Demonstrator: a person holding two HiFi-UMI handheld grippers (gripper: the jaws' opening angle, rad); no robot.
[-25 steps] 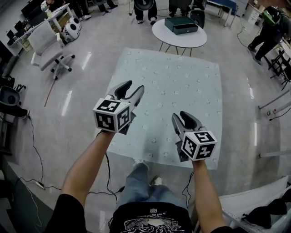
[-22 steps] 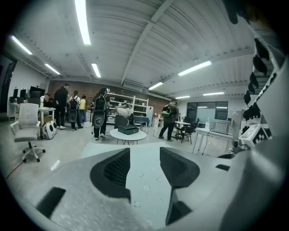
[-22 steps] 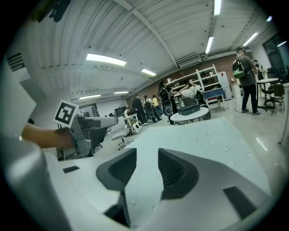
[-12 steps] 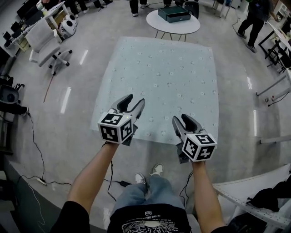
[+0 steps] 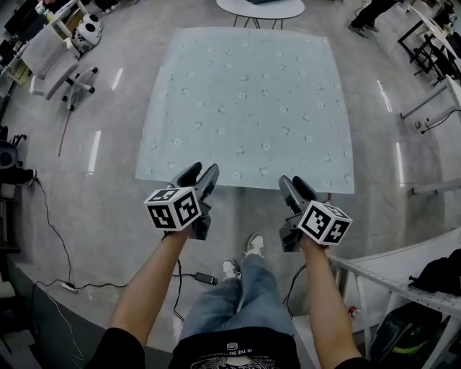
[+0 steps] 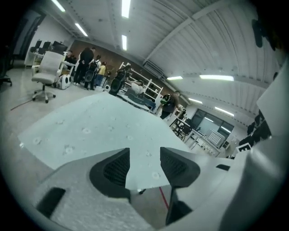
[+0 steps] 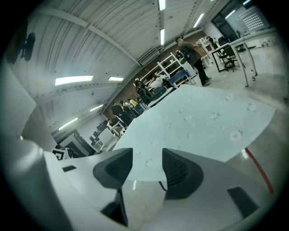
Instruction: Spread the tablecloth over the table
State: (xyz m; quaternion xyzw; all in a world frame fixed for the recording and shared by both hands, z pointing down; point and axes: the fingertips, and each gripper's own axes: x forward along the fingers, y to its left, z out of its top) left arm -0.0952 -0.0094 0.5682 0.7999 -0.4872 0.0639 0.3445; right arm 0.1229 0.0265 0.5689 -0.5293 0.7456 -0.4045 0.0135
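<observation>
So the job looks basically done to me. The tablecloth (image 5: pixel 245 101), pale blue-green with little flower dots, is lying flat and smooth over the whole table. All four edges look straight, there are no wrinkles I can spot, and no bare tabletop is showing anywhere.

Both grippers are sitting just off the near edge of the cloth. The left gripper (image 5: pixel 200 173) has its jaws apart with nothing pinched. In the left gripper view you just see the cloth's edge past the gap, not in it. The right gripper (image 5: pixel 297 186) is the same deal, jaws opening and nothing between the pads, cloth edge just beyond.

What's left? My guess is not much. Maybe a small tug if a side hangs uneven, but I can't judge the overhang from here.

Containers: nothing really in play. There's a black bag (image 5: pixel 441 274) on the white rack at lower right, and I can't tell what's inside. The round white table (image 5: pixel 261 9) at the top is mostly cut off.
</observation>
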